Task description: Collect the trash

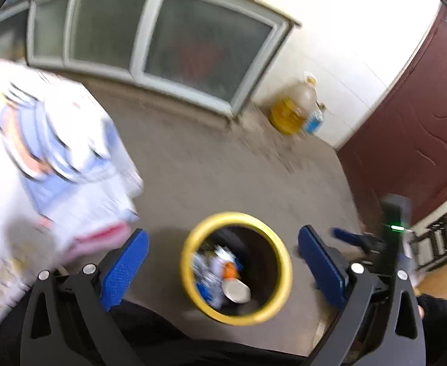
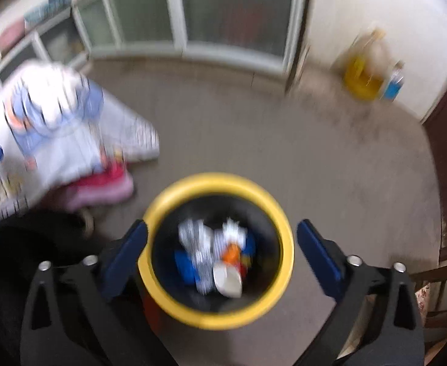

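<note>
Nothing legible here, both views smeared by motion blur. The white cloth with blue and pink print (image 1: 55,164) shows only shapes, no letters. The clear plastic jug with its yellow label (image 1: 293,106) and the small blue-labelled bottle (image 2: 394,84) beside it carry markings too blurred to read.

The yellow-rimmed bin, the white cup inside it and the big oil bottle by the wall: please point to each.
yellow-rimmed bin (image 2: 287,244), right wrist view, on its yellow rim.
white cup (image 2: 228,280), right wrist view, on its side.
oil bottle (image 1: 296,106), left wrist view, on its body.
</note>
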A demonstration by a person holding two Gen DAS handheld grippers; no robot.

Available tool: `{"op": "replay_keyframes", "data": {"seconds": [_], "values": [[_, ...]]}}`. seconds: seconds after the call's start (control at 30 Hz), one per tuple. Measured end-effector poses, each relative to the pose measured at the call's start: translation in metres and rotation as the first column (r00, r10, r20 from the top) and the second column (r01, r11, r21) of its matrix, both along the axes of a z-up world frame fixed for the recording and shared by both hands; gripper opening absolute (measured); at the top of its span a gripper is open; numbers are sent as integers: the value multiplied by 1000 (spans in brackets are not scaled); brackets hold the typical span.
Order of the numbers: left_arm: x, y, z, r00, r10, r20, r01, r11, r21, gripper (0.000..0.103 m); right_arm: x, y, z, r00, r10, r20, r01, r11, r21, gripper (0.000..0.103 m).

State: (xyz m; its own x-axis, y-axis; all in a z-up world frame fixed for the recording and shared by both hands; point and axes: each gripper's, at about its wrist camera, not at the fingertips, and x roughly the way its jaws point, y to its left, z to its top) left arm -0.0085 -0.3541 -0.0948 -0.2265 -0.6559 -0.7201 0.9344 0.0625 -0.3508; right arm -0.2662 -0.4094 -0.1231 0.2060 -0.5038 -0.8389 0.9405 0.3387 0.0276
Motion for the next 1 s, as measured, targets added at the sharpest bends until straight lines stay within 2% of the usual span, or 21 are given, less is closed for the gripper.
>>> {"op": "replay_keyframes", "data": {"seconds": [0.07,0.17,0.27,0.37,0.43,0.53,0.6,0.63,0.73,0.9,1.0], "values": [[15,12,10,997,46,55,-43,997,-56,95,5,14,21,998,-43,53,48,995,-84,95],[34,32,28,992,90,86,-76,985,-157,95,14,29,49,990,-103,97,120,975,-188,95],[43,48,44,988,102,112,-73,968,-240,95,30,50,81,992,-67,109,100,940,-325,95],[45,61,61,977,141,157,-90,952,-294,95,51,72,116,997,-42,70,67,902,-426,95],[44,67,74,972,148,184,-86,948,-306,95,66,91,143,998,-37,43,54,856,-515,95],[44,79,97,975,142,170,-78,939,-336,95,73,113,182,994,-56,92,101,781,-616,95],[44,88,109,978,135,157,-74,937,-340,95,71,121,202,982,-77,175,173,749,-640,95],[42,95,116,977,133,167,-68,935,-349,95,69,124,212,969,-81,235,215,749,-627,95],[38,119,118,955,219,200,-126,910,-396,95,59,128,213,936,-138,324,308,768,-562,95],[29,147,100,917,336,217,-231,888,-398,95,50,139,190,935,-167,313,317,790,-525,95],[25,157,86,899,390,198,-300,879,-371,95,55,149,180,949,-150,276,285,780,-557,95]]}}
